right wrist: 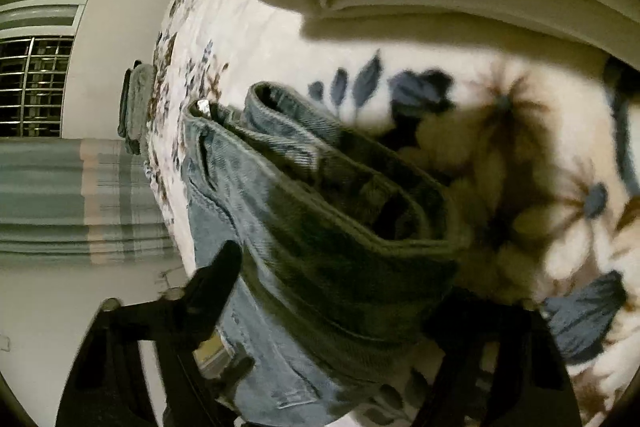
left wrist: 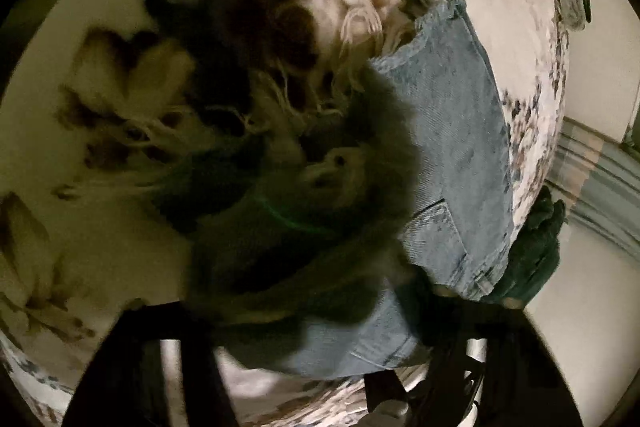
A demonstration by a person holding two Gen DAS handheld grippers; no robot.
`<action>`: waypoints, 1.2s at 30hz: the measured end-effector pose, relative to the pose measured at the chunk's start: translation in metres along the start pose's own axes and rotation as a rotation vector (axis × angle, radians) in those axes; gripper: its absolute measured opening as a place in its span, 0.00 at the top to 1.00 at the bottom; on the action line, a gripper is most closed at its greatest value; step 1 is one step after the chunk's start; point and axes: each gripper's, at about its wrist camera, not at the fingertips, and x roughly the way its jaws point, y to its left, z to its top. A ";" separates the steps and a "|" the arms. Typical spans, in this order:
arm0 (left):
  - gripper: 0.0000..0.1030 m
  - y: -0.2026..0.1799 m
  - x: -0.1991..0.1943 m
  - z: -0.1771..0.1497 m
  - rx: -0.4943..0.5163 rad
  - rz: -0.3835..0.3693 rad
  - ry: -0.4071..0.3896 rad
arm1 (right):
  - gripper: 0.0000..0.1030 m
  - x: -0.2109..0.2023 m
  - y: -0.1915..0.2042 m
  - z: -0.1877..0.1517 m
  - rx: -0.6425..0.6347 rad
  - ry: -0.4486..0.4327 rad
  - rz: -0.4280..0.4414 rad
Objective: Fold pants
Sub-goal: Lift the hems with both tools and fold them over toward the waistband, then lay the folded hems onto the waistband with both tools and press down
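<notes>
While the half-folded jeans (right wrist: 304, 227) on the floral bedspread (right wrist: 520, 163) are straddled by the open right tongs (right wrist: 340, 311), a grip seems needed next; the left tongs' (left wrist: 304, 339) state cannot be told.

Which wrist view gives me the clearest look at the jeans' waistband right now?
The right wrist view: the jeans show their rolled waistband up close. The left wrist view shows mostly a flat denim panel and frayed threads, heavily blurred.

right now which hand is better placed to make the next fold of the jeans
Probably right: its tongs straddle the thick folded edge of the jeans. The left tongs sit over blurred frayed denim, grip unclear.
</notes>
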 end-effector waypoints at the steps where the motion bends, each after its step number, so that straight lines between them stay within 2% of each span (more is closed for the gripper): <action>1: 0.63 0.000 -0.003 0.000 0.013 -0.003 -0.007 | 0.44 -0.003 -0.004 -0.001 0.013 -0.011 0.003; 3: 0.70 -0.005 -0.006 0.001 0.052 -0.009 -0.015 | 0.59 -0.007 -0.009 -0.004 0.034 -0.027 0.015; 6: 0.73 -0.015 -0.012 0.002 0.099 -0.015 -0.029 | 0.72 -0.012 -0.006 -0.012 0.023 -0.056 0.002; 12: 0.74 -0.057 -0.048 -0.003 0.263 -0.022 -0.055 | 0.77 -0.039 0.021 -0.029 0.048 -0.133 -0.012; 16: 0.74 -0.100 -0.078 -0.003 0.377 -0.003 -0.070 | 0.78 -0.064 0.046 -0.043 0.081 -0.162 0.004; 22: 0.75 -0.190 -0.109 -0.022 0.589 0.008 -0.061 | 0.79 -0.114 0.082 -0.058 0.142 -0.223 0.030; 26: 0.75 -0.253 -0.107 -0.045 0.707 -0.008 0.012 | 0.79 -0.168 0.103 -0.051 0.184 -0.316 0.032; 30: 0.75 -0.328 -0.085 -0.083 0.805 -0.055 0.117 | 0.79 -0.239 0.115 -0.023 0.229 -0.449 0.033; 33: 0.75 -0.384 -0.052 -0.124 0.892 -0.095 0.213 | 0.79 -0.285 0.118 0.006 0.268 -0.556 0.019; 36: 0.75 -0.432 -0.002 -0.170 0.981 -0.127 0.311 | 0.79 -0.329 0.111 0.037 0.319 -0.676 -0.011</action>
